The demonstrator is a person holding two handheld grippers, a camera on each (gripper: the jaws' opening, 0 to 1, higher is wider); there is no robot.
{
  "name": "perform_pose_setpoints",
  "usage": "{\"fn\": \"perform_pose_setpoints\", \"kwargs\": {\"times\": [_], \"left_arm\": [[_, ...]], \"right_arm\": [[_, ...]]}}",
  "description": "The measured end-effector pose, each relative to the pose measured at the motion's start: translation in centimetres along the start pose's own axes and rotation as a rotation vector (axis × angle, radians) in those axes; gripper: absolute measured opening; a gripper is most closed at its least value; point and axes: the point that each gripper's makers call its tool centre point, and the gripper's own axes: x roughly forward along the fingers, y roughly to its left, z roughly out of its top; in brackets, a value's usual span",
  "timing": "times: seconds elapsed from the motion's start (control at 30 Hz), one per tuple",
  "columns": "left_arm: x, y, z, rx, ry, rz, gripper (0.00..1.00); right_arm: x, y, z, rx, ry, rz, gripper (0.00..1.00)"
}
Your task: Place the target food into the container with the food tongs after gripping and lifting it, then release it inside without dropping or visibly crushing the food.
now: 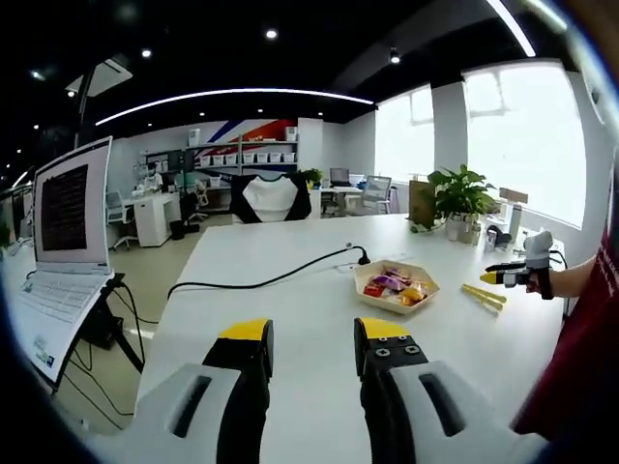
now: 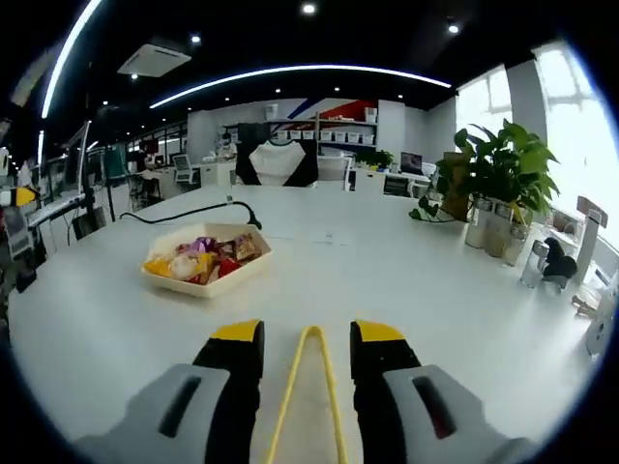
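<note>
1. A hexagonal tray of wrapped snacks sits on the white table.
2. Yellow food tongs lie between the right gripper's parted jaws, untouched.
3. The left gripper hovers open, empty.

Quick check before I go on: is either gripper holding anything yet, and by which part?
No. The left gripper is open and empty. The yellow tongs lie on the table between the open right gripper's jaws, not clamped.

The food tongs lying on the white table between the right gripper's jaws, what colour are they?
Yellow. The slim food tongs show best in the right gripper view.
</note>
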Motion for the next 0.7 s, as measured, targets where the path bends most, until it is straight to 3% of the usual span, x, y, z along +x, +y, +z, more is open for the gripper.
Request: {"fn": "perform_pose_setpoints", "kwargs": {"times": [0.03, 0.07, 0.1, 0.13, 0.2, 0.27, 0.53, 0.7], "left_arm": [[0.2, -0.1, 0.0, 0.003, 0.000, -0.002, 0.36], [0.3, -0.2, 0.0, 0.006, -0.001, -0.003, 0.36], [0.5, -0.5, 0.2, 0.007, -0.002, -0.007, 0.36], [0.6, -1.1, 0.5, 0.031, -0.009, -0.018, 0.36], [0.8, -2.0, 0.8, 0.077, -0.004, -0.040, 0.36], [1.0, -2.4, 1.0, 0.084, -0.004, -0.049, 0.36], [1.1, -3.0, 1.6, 0.007, -0.045, -0.076, 0.36], [0.7, -3.0, 1.9, 0.004, -0.050, -0.074, 0.36]], "right_arm": [[-0.8, -0.1, 1.3, 0.014, -0.030, 0.013, 0.34], [-1.5, -0.7, 2.3, 0.029, -0.047, -0.017, 0.30], [-2.5, -2.0, 4.2, -0.002, -0.109, -0.090, 0.23], [-3.0, -2.2, 4.8, -0.014, -0.125, -0.099, 0.18], [-4.7, -2.2, 7.5, 0.049, -0.199, -0.080, 0.21], [-5.6, -2.2, 8.7, 0.076, -0.238, -0.063, 0.23], [-8.7, -0.4, 9.9, 0.047, -0.254, 0.009, 0.26], [-9.3, 0.5, 9.4, -0.002, -0.246, 0.022, 0.33]]}}
